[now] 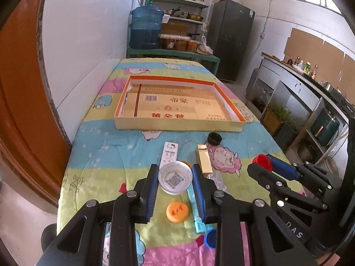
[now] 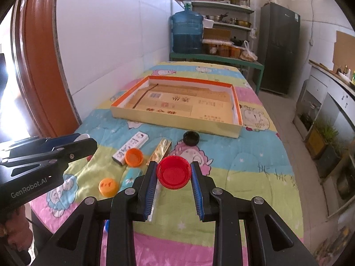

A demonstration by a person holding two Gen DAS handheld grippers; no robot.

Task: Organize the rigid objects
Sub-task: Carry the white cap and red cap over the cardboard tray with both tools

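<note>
Nearest the lens, the left gripper [image 1: 175, 179] has its fingers [image 1: 151, 190] closed on the rim of a white lid [image 1: 175, 180], held clear above the tabletop [image 1: 104, 155] with its quilted cartoon cover. The right gripper [image 2: 174, 173] likewise pinches a red cap [image 2: 174, 173] across its width, open side up. Both are light, stiff plastic rounds with smooth walls, so they could pivot or slip if squeezed off-centre; a hold straight across the widest part looks safest. Loose below lie two orange caps [image 2: 134, 157], a gold box [image 2: 160, 151], a white printed box [image 2: 129, 149], a black lid [image 2: 191, 137] and a blue cap [image 1: 210, 238]. The shallow cardboard tray [image 1: 177, 126] beyond them, orange-edged and empty, is probably where the pieces go.
</note>
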